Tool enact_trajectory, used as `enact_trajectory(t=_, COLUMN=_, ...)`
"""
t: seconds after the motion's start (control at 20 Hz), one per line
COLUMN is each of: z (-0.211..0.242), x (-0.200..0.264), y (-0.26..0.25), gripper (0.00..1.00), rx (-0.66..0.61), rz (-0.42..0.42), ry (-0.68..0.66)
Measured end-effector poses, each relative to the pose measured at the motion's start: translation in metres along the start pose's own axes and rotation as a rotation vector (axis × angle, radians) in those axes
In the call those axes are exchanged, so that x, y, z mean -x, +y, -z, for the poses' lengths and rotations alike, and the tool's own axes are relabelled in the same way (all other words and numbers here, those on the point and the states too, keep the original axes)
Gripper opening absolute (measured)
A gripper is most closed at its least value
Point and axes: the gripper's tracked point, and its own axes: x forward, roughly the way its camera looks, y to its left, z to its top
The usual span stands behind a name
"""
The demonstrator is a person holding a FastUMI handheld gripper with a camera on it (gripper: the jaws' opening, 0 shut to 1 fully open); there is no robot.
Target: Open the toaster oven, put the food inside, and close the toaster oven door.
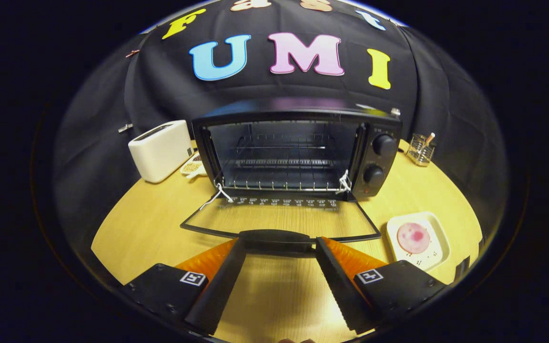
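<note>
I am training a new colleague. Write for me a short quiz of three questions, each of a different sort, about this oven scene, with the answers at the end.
1. True or false: the toaster oven door is folded down open.
2. Multiple choice: where does the food lie? A) on the rack inside the oven B) on a white plate on the table, beside the open door C) between the fingers
3. Fill in: the gripper has its fingers spread on either side of the door's ____.

Key: 1 true. 2 B. 3 handle; whether the fingers press on it, the view does not settle.
</note>
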Motion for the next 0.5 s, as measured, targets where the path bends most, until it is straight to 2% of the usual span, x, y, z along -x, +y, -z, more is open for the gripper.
enact_trajectory(t=0.25, z=0.002, x=0.041, y=-0.040, gripper=0.97, rx=0.061, rz=-0.057, ry=0.018)
enact_trajectory(t=0.5, z=-0.008, x=0.070, y=-0.133, gripper=0.97, rx=0.004, rz=-0.114, ry=0.139)
